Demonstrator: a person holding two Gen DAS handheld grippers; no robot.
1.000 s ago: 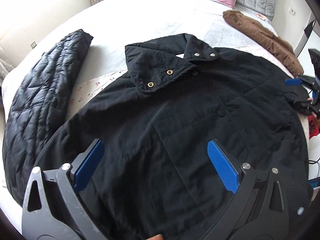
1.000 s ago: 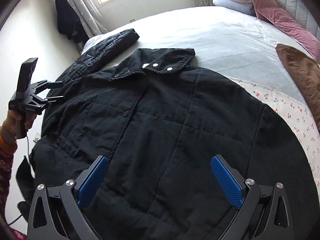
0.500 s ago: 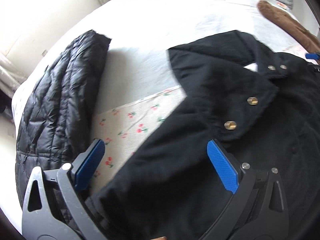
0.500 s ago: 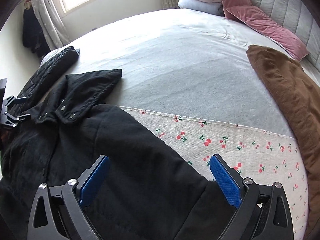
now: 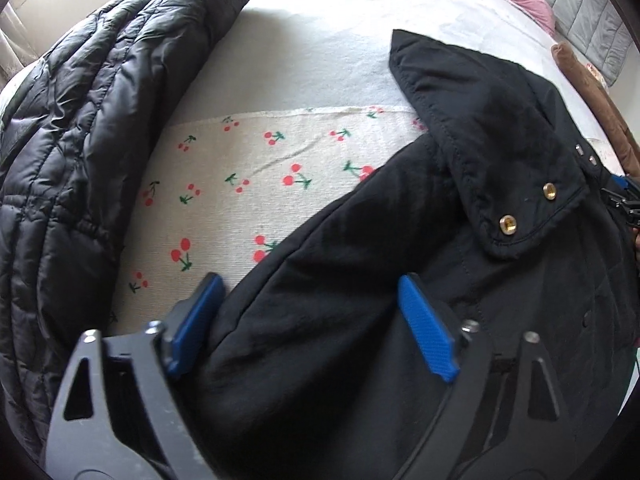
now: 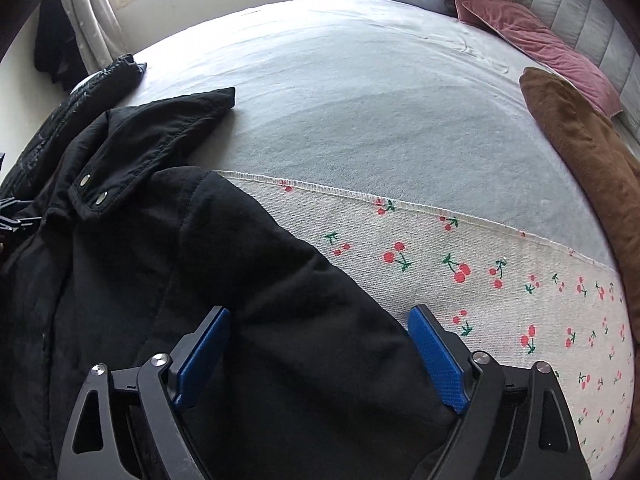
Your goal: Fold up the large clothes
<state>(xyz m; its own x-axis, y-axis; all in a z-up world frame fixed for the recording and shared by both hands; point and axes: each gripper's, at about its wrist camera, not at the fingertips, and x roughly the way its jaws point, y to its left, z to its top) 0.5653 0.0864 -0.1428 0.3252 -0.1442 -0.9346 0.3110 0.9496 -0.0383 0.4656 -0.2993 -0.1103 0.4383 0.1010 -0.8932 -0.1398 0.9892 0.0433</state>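
Observation:
A black coat (image 5: 460, 248) with brass snaps on its collar lies flat on the bed. My left gripper (image 5: 310, 322) is open, its blue pads straddling the coat's left shoulder and sleeve. In the right wrist view the coat (image 6: 168, 248) fills the left half. My right gripper (image 6: 320, 354) is open, its blue pads on either side of the coat's right sleeve edge. Neither gripper is closed on the cloth.
A black quilted puffer jacket (image 5: 72, 128) lies to the left. A cherry-print cloth (image 6: 500, 280) covers the near part of the grey bed (image 6: 360, 92). A brown garment (image 6: 592, 152) and pink pillows (image 6: 532, 40) lie at the right.
Both grippers have moved outward from the coat's middle and dropped close to its shoulders. Each now straddles a sleeve. Both stay open.

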